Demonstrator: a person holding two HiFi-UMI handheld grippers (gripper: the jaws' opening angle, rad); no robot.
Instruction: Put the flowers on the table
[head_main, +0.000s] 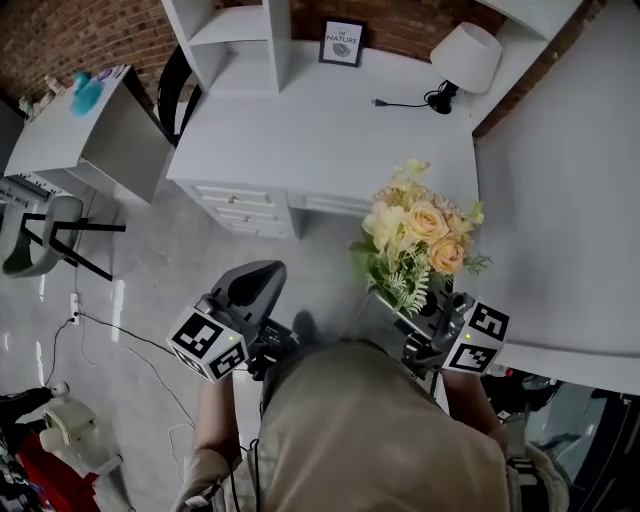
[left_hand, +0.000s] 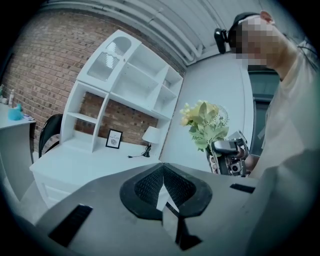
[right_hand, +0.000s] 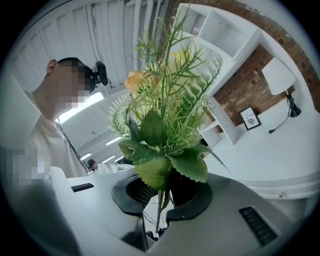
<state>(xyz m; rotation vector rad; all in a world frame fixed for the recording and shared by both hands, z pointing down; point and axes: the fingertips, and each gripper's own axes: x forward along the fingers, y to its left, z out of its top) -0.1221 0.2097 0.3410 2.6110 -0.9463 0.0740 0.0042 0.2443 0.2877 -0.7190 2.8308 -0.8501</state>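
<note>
jaws of right gripper (right_hand: 160, 202) on flowers (right_hand: 162, 125)

Bright, even indoor light with soft shadows; the white desk (head_main: 330, 120) looks washed out. Both gripper views bulge, dark at round edges. Ceiling lights (right_hand: 85, 102) glare behind the flowers (right_hand: 160, 135).

Red brick wall (head_main: 60, 35), white shelving (head_main: 228, 35), glossy grey floor (head_main: 150, 275), perhaps a black chair (head_main: 172, 92).

Peach and cream flowers (head_main: 425, 228), white table (head_main: 320, 130)
</note>
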